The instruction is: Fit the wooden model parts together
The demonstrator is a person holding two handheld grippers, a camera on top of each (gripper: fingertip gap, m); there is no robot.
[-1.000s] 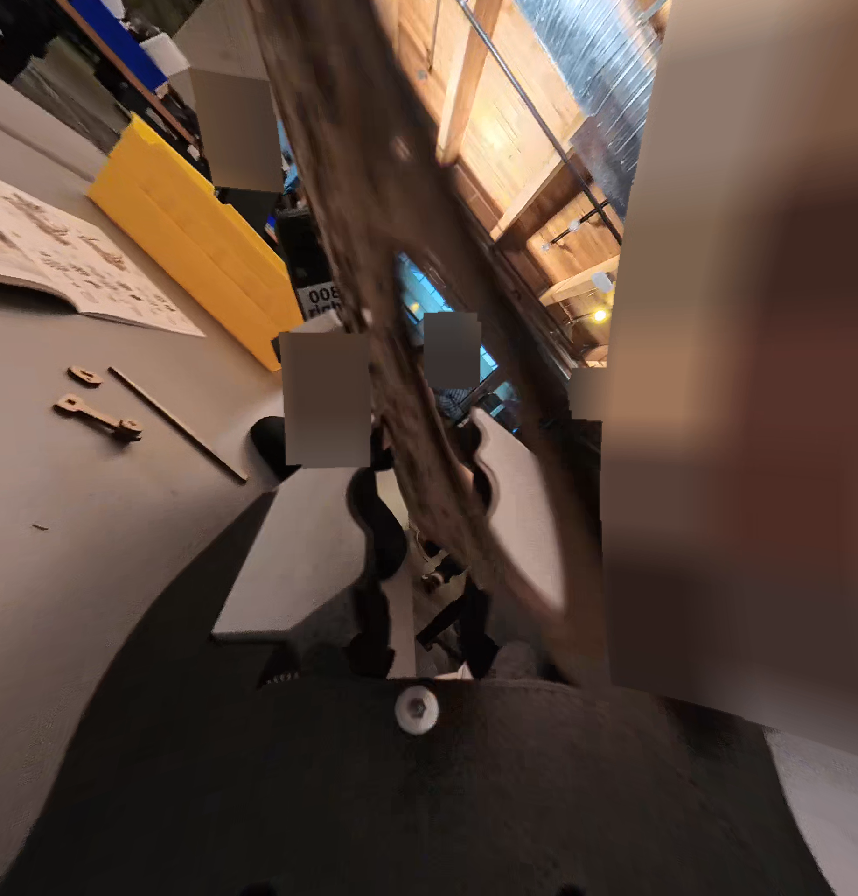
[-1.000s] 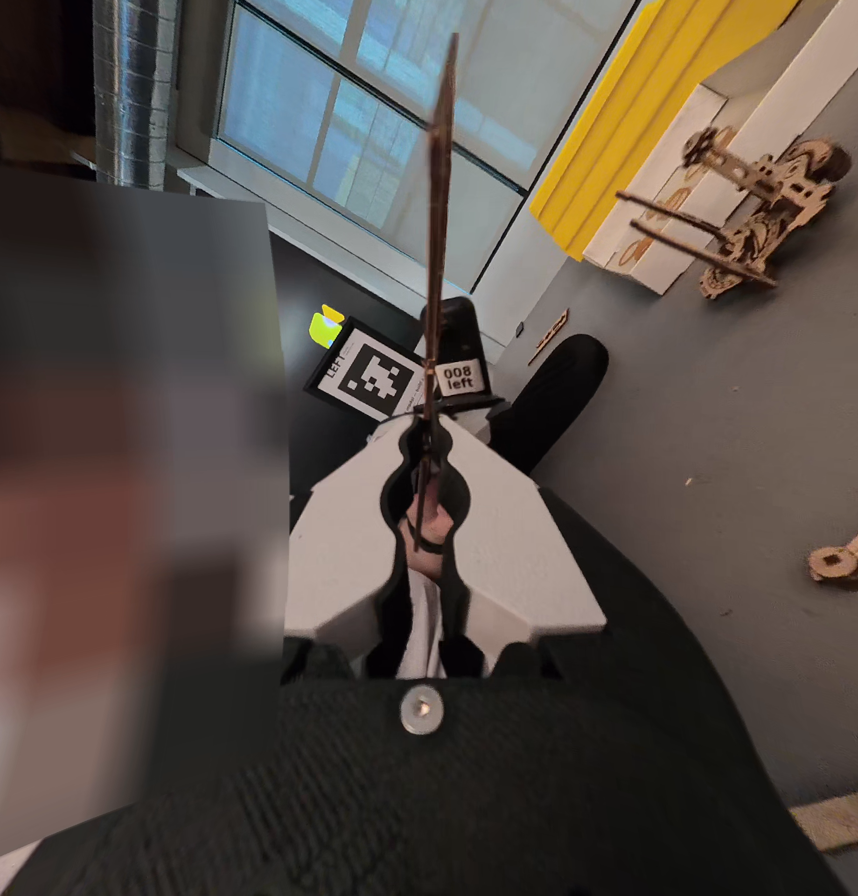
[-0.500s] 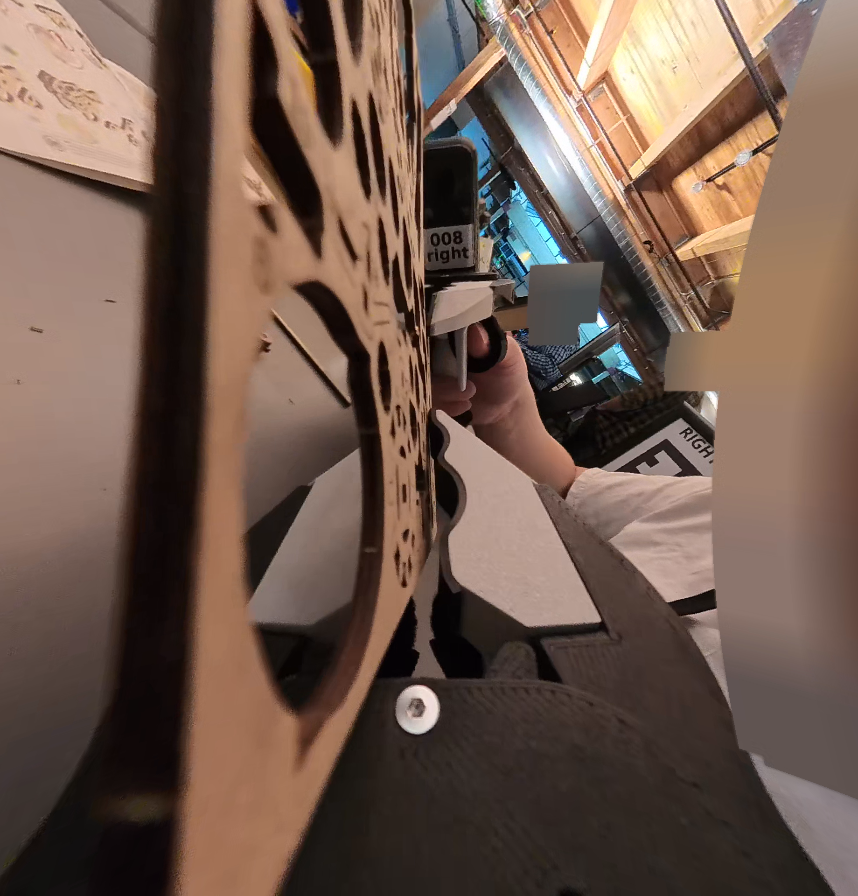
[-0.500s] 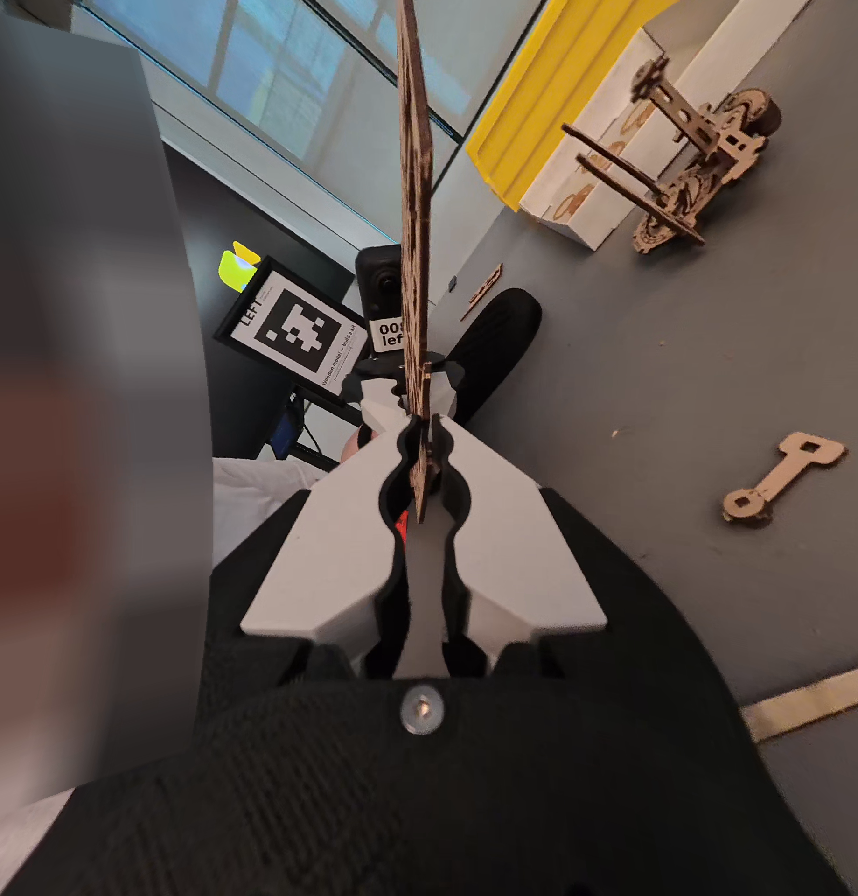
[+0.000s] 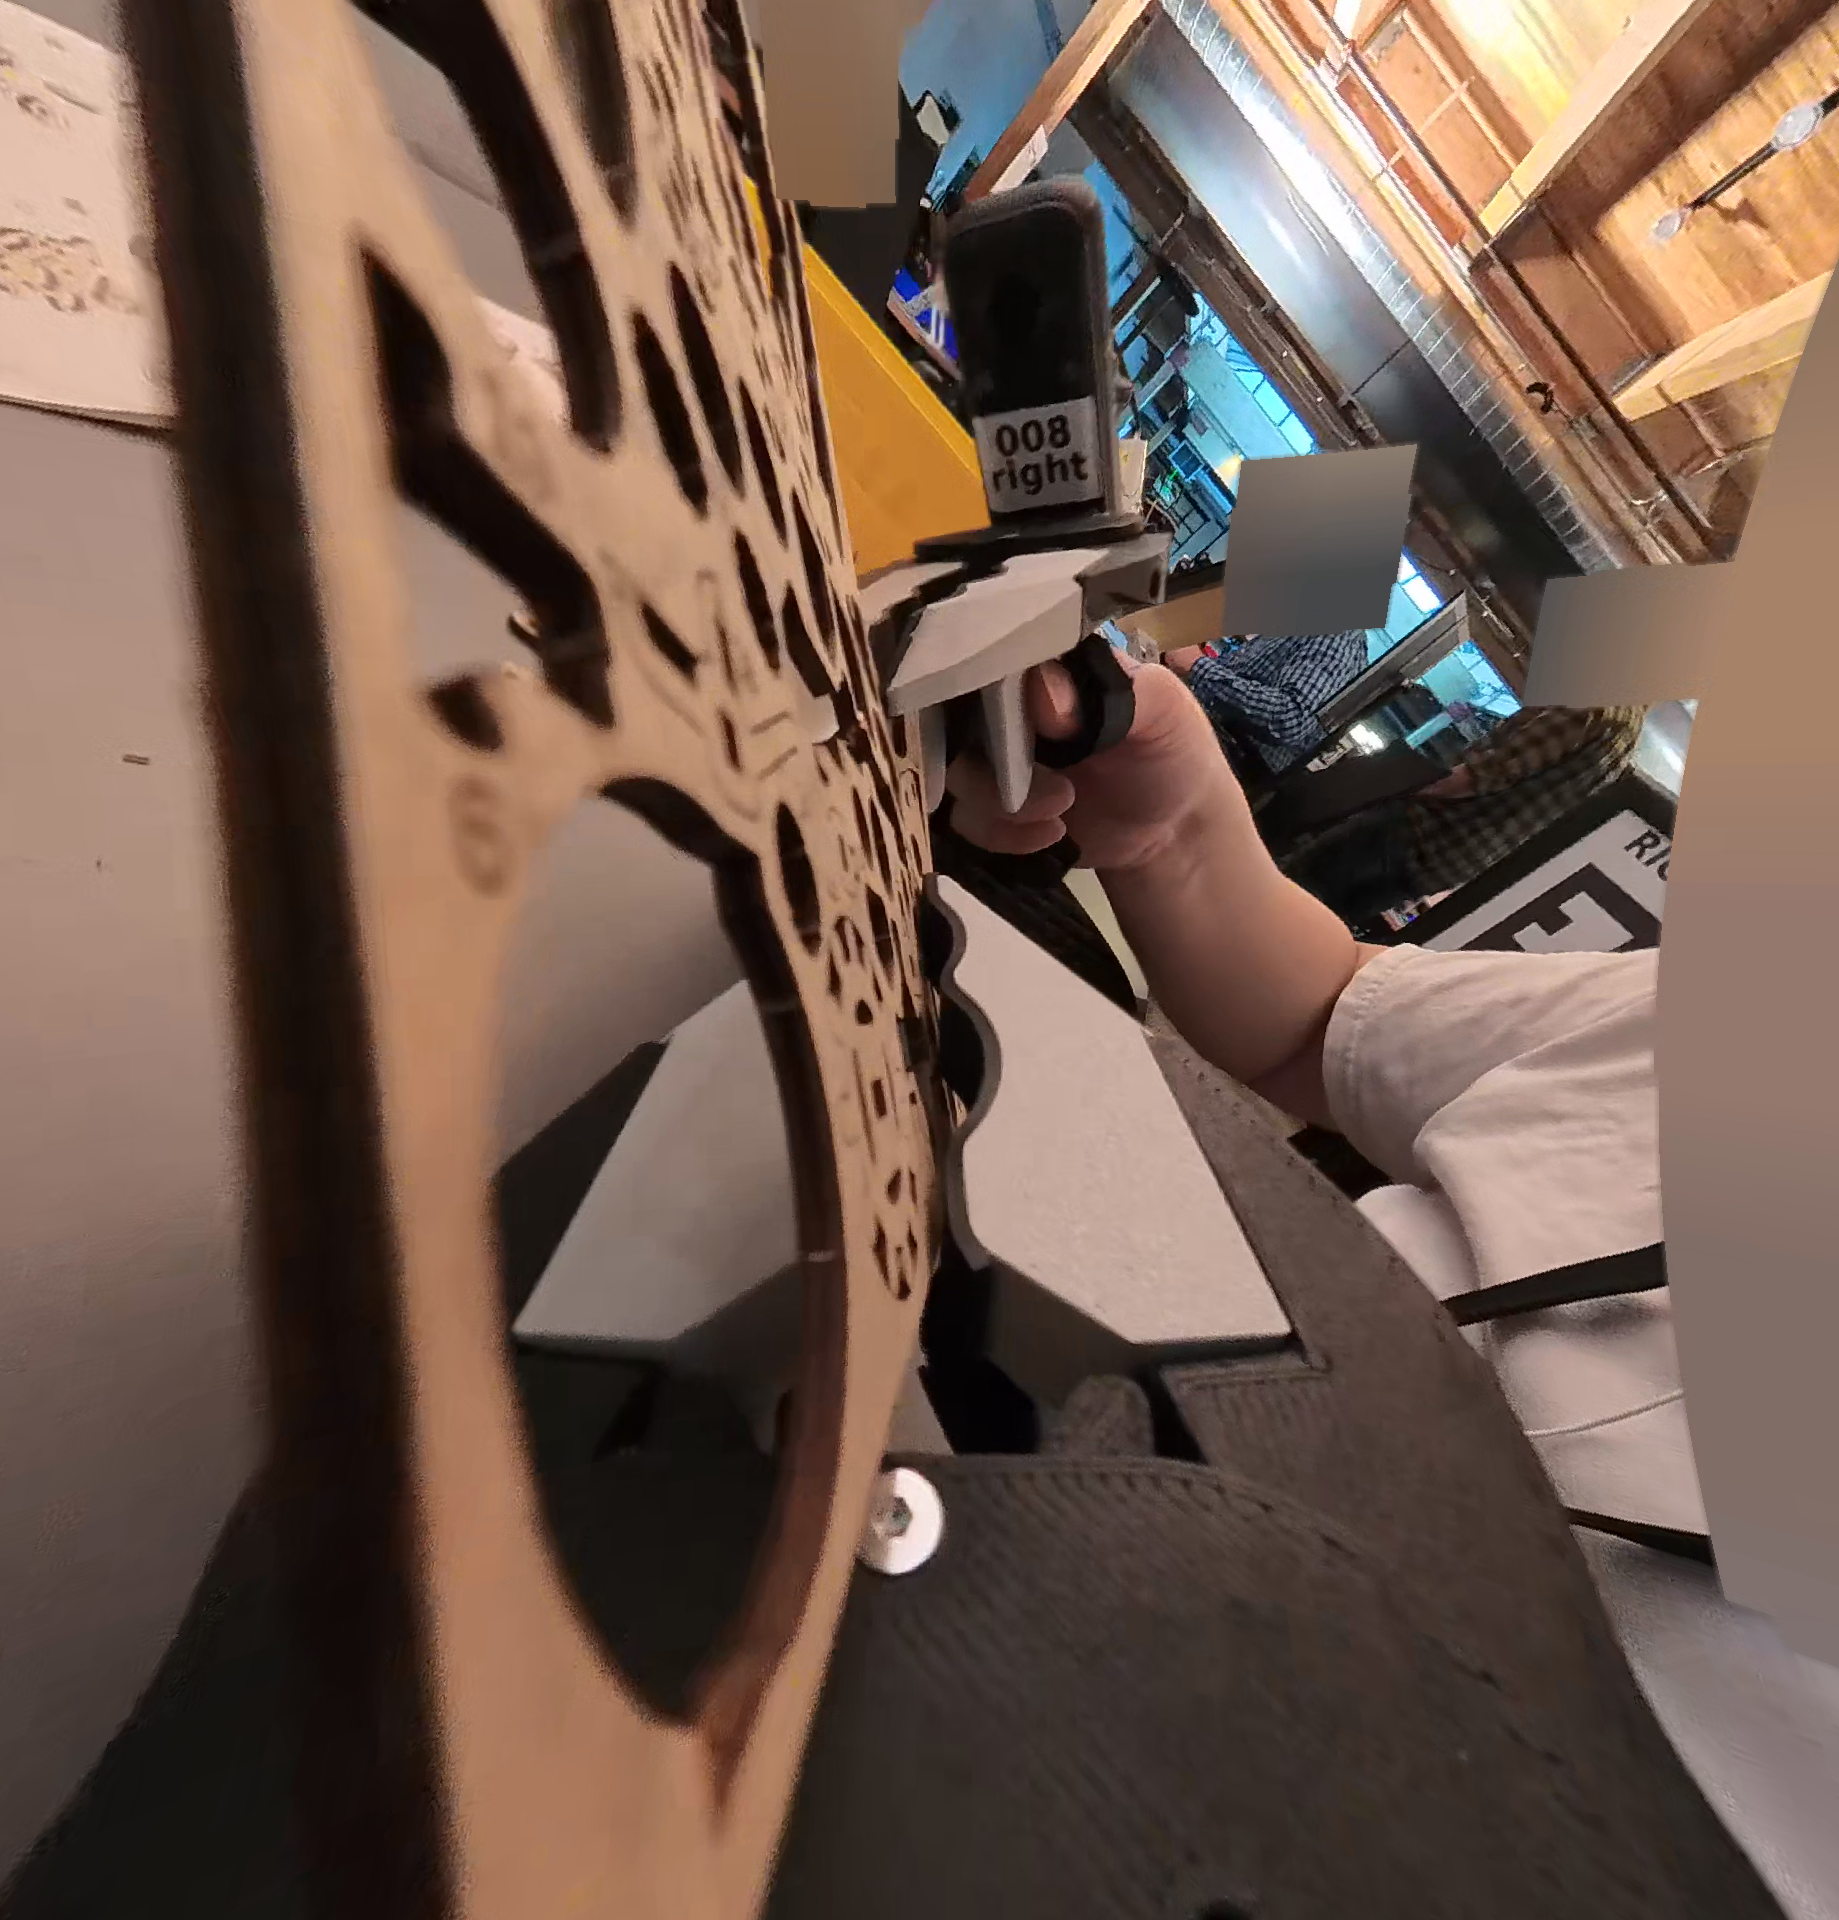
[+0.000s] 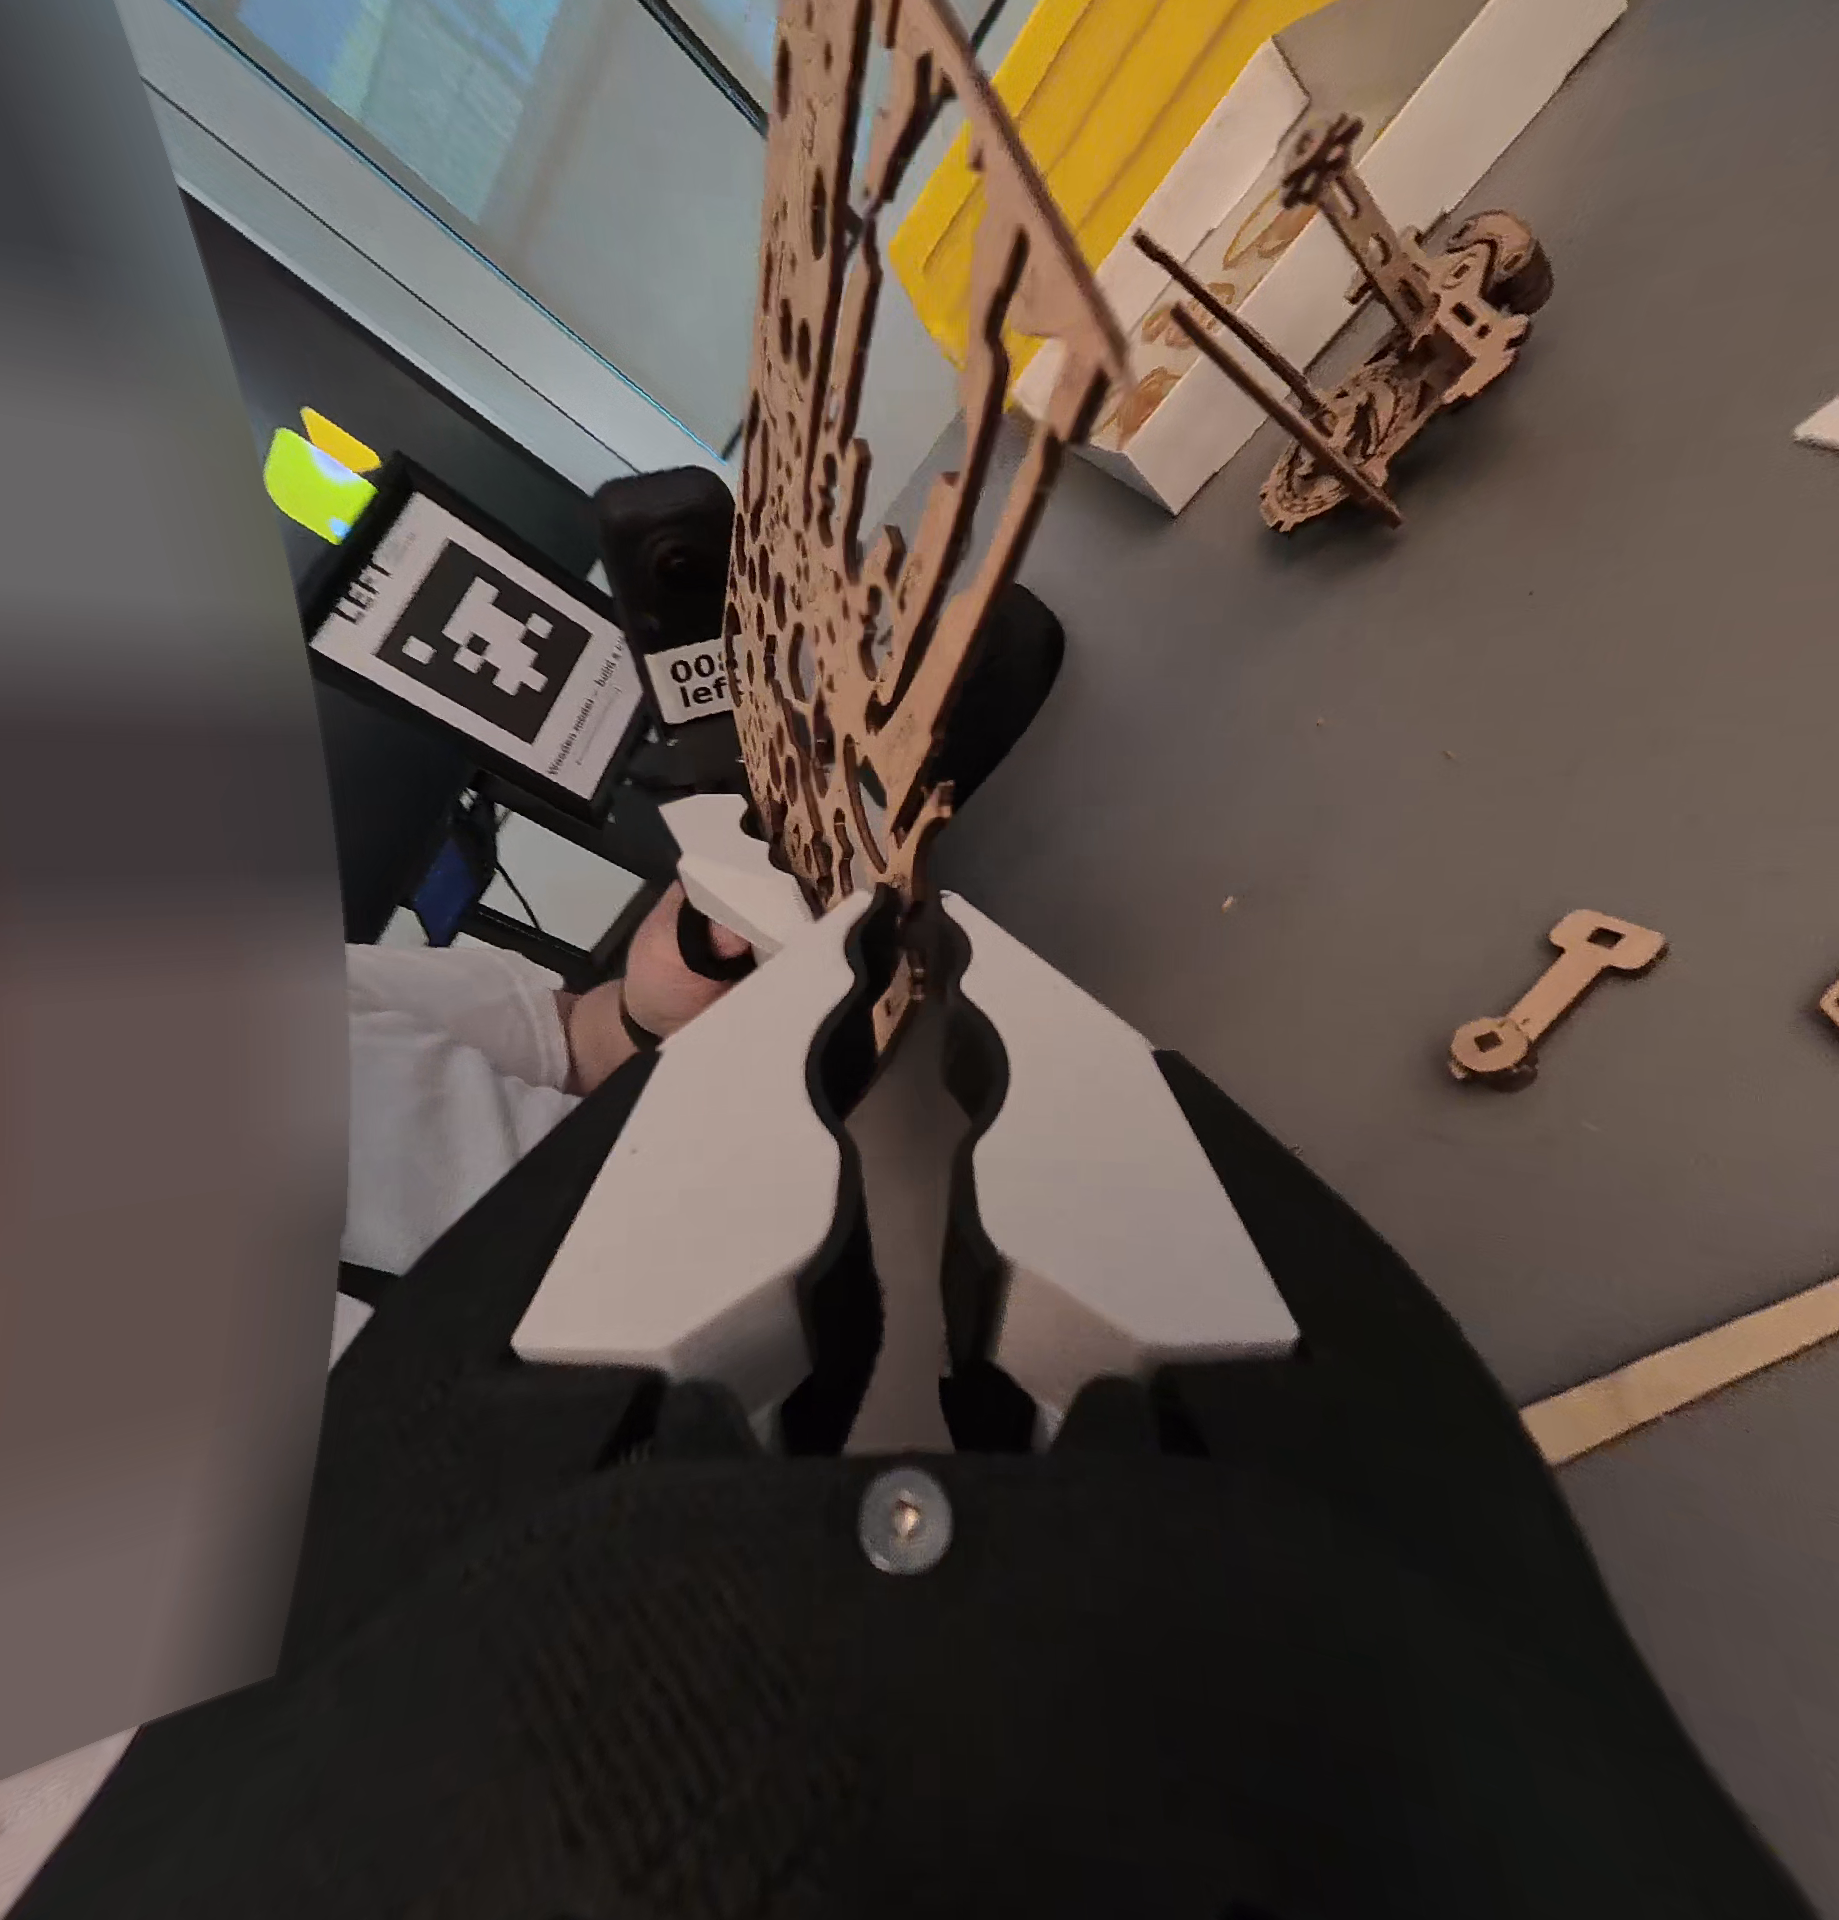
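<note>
My wooden sheet [image 6: 863, 582] has tilted broadside since a moment ago. Both grippers' fingers [image 6: 728, 1132] pinch its edge. Open desk [image 6: 1414, 831] lies right of it.

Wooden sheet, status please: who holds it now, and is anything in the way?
Right tongs shut on wooden sheet. Left tongs shut on same sheet, held above table. Loose link piece lies apart, nothing blocking.
</note>
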